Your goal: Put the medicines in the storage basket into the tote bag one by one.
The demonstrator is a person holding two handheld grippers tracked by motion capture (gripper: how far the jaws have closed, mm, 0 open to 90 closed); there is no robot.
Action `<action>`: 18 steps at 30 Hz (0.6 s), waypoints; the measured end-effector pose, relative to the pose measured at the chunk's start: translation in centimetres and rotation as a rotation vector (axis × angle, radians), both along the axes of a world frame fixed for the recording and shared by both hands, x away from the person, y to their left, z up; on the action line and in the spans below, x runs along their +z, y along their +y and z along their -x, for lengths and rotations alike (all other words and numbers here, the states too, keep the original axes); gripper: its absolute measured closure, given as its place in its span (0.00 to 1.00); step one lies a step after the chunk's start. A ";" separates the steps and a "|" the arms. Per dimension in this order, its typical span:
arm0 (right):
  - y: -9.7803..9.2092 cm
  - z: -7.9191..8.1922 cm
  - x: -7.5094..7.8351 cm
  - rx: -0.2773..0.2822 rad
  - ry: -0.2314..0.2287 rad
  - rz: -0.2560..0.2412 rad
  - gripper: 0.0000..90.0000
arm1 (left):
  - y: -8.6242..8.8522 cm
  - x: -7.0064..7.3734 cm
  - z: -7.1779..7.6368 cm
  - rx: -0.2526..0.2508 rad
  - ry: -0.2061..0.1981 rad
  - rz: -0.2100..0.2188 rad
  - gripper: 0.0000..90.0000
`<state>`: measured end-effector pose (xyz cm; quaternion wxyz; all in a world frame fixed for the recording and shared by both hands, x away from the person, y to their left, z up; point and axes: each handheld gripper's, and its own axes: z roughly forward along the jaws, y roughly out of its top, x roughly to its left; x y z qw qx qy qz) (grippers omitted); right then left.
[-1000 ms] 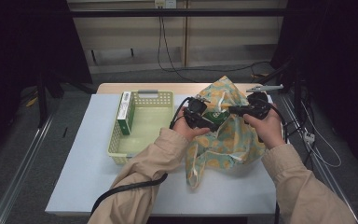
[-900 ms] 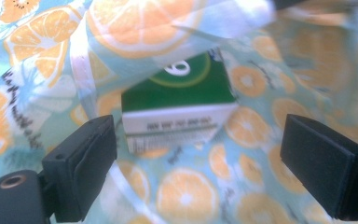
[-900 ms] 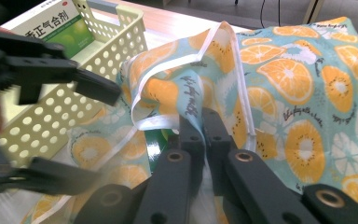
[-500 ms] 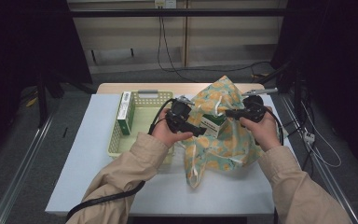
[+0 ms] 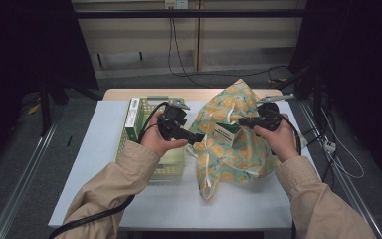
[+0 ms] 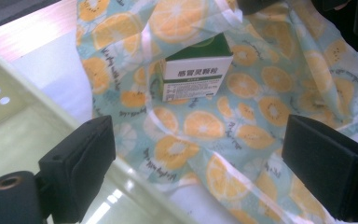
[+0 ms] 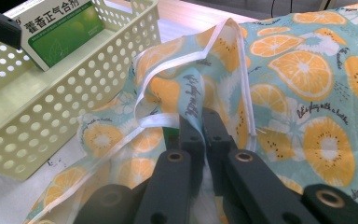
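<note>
An orange-slice print bag (image 5: 238,154) (image 6: 261,102) (image 7: 307,70) lies on the white table. A green-and-white box (image 5: 225,133) (image 6: 196,72) sits in its mouth. My right gripper (image 5: 241,121) (image 7: 203,123) is shut on the bag's fabric edge beside its white handle strap, holding it up. My left gripper (image 5: 196,137) (image 6: 198,154) is open and holds nothing. It hovers over the right rim of the pale green basket (image 5: 164,167) (image 6: 28,121) (image 7: 51,116) and points at the box, a short way from it.
A second green-and-white box (image 5: 133,117) (image 7: 58,28) stands on edge against the basket's left wall. The white table (image 5: 104,189) has bare room at front and left. Cables trail off its right side, and dark floor surrounds it.
My left gripper has drawn back leftward from the bag's mouth to the basket's rim. The right gripper has kept its hold on the bag, and the box now shows in the opening.
</note>
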<state>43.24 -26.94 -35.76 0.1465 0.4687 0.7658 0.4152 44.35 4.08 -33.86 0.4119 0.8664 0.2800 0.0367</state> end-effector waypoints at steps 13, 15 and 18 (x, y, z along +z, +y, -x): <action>-0.4 0.1 0.1 -0.011 -0.011 -0.007 1.00 | 4.6 -0.2 -1.3 0.062 -0.012 -0.012 0.07; -0.4 0.1 0.2 -0.011 -0.012 -0.010 1.00 | 5.3 -0.4 -1.7 0.080 -0.014 -0.029 0.07; -0.4 0.1 0.2 -0.010 -0.012 -0.009 1.00 | 6.4 -0.6 -2.2 0.104 -0.008 -0.030 0.07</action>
